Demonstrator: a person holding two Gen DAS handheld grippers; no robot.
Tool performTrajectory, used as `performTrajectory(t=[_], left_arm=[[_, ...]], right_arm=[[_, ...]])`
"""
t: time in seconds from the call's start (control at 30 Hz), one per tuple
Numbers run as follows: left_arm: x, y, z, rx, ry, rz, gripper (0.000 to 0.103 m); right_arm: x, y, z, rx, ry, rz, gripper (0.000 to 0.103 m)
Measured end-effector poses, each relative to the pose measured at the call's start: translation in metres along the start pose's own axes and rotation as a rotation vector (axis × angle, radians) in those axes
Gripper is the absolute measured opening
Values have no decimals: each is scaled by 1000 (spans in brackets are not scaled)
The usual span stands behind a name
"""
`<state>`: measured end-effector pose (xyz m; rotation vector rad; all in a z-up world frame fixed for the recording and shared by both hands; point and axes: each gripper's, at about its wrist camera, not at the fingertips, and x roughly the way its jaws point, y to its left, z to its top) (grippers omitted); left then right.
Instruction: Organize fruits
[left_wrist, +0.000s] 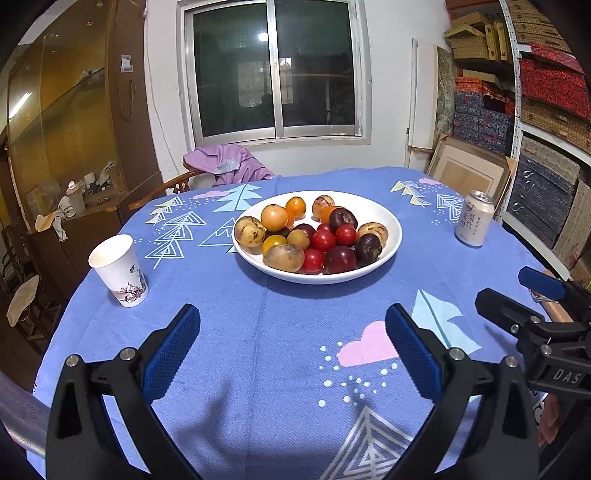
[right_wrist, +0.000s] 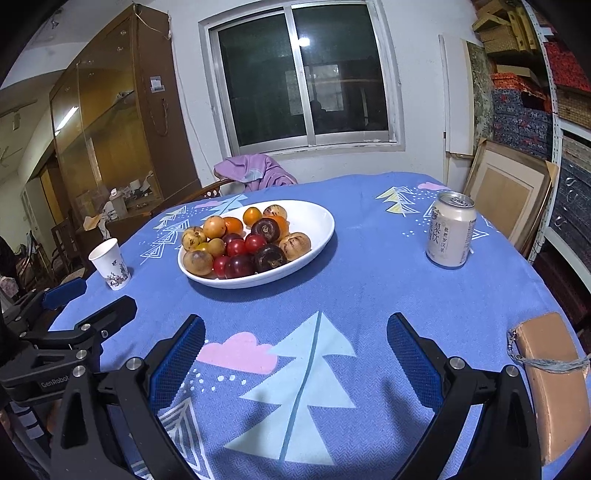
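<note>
A white bowl (left_wrist: 384, 218) stands mid-table holding several fruits: red tomatoes (left_wrist: 322, 240), dark purple ones (left_wrist: 342, 218), orange ones (left_wrist: 295, 206) and brownish-yellow ones (left_wrist: 249, 231). It also shows in the right wrist view (right_wrist: 317, 221). My left gripper (left_wrist: 293, 332) is open and empty, low over the blue cloth in front of the bowl. My right gripper (right_wrist: 295, 339) is open and empty, to the right of the left one; it also shows in the left wrist view (left_wrist: 517, 299).
A paper cup (left_wrist: 118, 269) stands left of the bowl. A drink can (left_wrist: 474, 218) stands at the right. A tan pouch (right_wrist: 554, 376) lies at the table's right edge. A chair with purple cloth (left_wrist: 229, 166) is behind the table; shelves of boxes at right.
</note>
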<state>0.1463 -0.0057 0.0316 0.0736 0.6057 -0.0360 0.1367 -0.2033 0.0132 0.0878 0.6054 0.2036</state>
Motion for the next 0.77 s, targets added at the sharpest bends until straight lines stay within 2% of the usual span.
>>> performTrajectory(t=[0.1, 0.3, 0.77], left_arm=[[-1, 0, 0, -7, 6, -12, 99], [-4, -3, 0, 5, -15, 17, 99], [-1, -6, 0, 18, 10, -12, 99]], right_arm=[[-1, -1, 0, 3, -4, 1, 100], [-1, -1, 0, 4, -6, 1, 100], [-2, -1, 0, 1, -12, 1, 100]])
